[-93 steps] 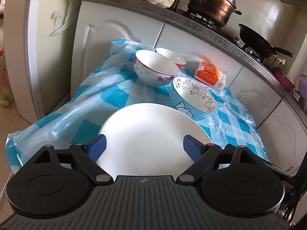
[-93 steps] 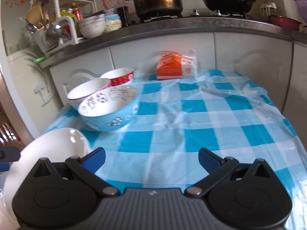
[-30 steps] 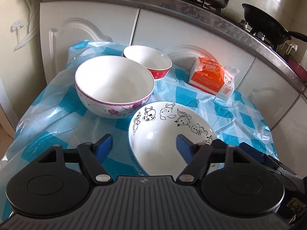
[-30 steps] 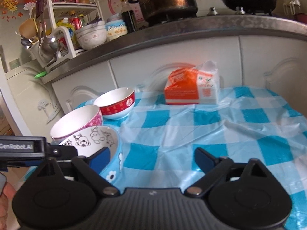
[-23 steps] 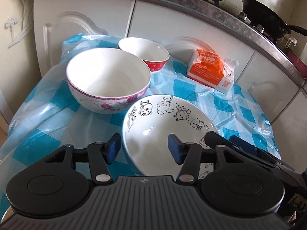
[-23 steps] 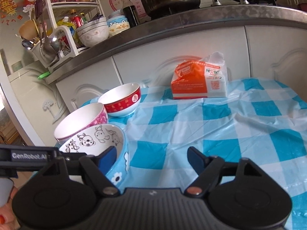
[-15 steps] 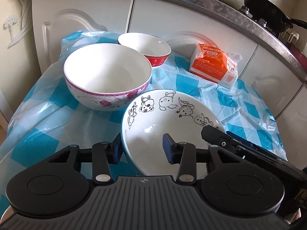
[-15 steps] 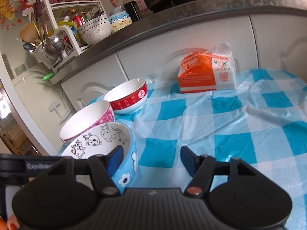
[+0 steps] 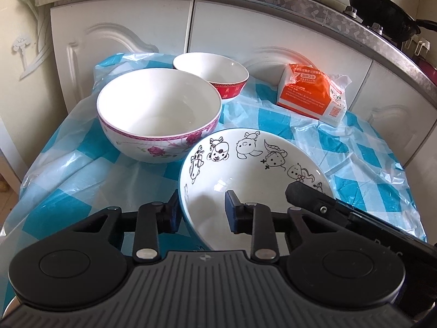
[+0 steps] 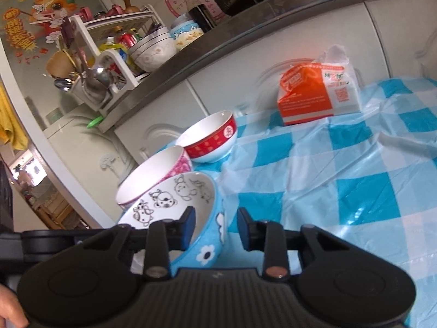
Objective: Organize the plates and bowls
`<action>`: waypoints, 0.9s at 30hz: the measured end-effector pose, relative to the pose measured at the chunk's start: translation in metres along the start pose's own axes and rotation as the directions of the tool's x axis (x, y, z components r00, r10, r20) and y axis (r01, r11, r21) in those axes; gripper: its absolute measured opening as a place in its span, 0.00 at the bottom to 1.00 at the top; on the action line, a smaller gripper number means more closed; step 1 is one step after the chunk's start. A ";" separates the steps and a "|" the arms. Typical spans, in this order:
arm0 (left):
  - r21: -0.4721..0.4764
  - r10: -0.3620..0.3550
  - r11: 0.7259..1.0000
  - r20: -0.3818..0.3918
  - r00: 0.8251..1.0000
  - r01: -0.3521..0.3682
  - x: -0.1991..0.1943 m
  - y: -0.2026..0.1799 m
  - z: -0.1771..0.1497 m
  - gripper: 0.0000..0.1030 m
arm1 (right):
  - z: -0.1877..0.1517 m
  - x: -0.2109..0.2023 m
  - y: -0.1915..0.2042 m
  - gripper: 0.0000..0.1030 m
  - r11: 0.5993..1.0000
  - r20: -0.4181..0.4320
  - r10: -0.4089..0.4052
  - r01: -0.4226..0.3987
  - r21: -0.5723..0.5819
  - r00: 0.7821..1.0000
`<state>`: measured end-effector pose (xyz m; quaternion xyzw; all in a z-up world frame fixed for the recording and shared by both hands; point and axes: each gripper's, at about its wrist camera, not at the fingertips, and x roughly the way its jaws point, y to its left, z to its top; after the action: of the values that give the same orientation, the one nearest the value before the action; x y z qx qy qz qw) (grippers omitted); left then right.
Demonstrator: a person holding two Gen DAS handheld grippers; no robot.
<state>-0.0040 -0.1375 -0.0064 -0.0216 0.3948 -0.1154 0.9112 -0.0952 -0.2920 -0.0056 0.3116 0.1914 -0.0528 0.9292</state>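
Left wrist view: taking the cartoon bowl (image 9: 254, 169) as the landmark, the pink-flowered bowl (image 9: 159, 114) stands just behind and left of it on the blue checked tablecloth (image 9: 68, 169), their sides almost meeting. The red-banded bowl (image 9: 211, 78) sits further back, tucked against the flowered bowl's far rim. Behind and right of the cartoon bowl, well apart, lies an orange tissue pack (image 9: 311, 93) beside the white cabinet doors (image 9: 123, 27). The left gripper (image 9: 202, 213) straddles the cartoon bowl's near-left rim, one blue pad outside the wall and one inside; the jaws are drawn partway in but not closed on it, with a gap visible at the inner pad. The right gripper (image 9: 314, 195) shows as a black finger over the bowl's right rim.

Right wrist view: the cartoon bowl (image 10: 174, 202) (blue outside, with white flowers) is lowest and leftmost, the flowered bowl (image 10: 153, 175) just behind it, the red-banded bowl (image 10: 210, 139) beyond that, and the tissue pack (image 10: 316, 93) far right. The right gripper (image 10: 214, 228) straddles the cartoon bowl's wall the same way, one pad inside and one outside, jaws narrowed yet short of clamping.
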 end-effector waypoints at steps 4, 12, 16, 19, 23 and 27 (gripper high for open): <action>-0.010 0.002 1.000 0.005 1.000 -0.002 -0.003 -0.001 0.000 0.33 | -0.001 0.000 0.000 0.27 1.000 -0.001 0.016 -0.016 0.008 1.000; -0.026 -0.016 1.000 0.012 1.000 0.016 -0.018 -0.013 -0.003 0.33 | -0.005 -0.009 -0.003 0.24 1.000 0.022 -0.016 0.016 0.021 1.000; -0.015 -0.046 0.999 0.006 0.999 0.046 -0.026 -0.029 -0.006 0.33 | -0.005 -0.022 -0.009 0.24 0.998 0.042 -0.045 0.044 0.036 0.998; -0.004 -0.070 0.998 0.013 0.997 0.070 -0.033 -0.045 -0.007 0.33 | -0.003 -0.037 -0.017 0.24 0.997 0.068 -0.054 0.050 0.061 0.996; 0.017 -0.109 0.994 0.018 0.994 0.109 -0.042 -0.071 -0.009 0.33 | 0.001 -0.062 -0.027 0.24 0.994 0.110 -0.076 0.067 0.080 0.991; 0.041 -0.153 0.988 0.021 0.988 0.152 -0.050 -0.103 -0.013 0.33 | 0.006 -0.088 -0.042 0.23 0.989 0.158 -0.101 0.082 0.119 0.982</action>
<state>-0.0661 -0.2252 0.0337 -0.0352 0.3785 -0.1921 0.9048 -0.1835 -0.3316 0.0096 0.3487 0.1257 -0.1315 0.9194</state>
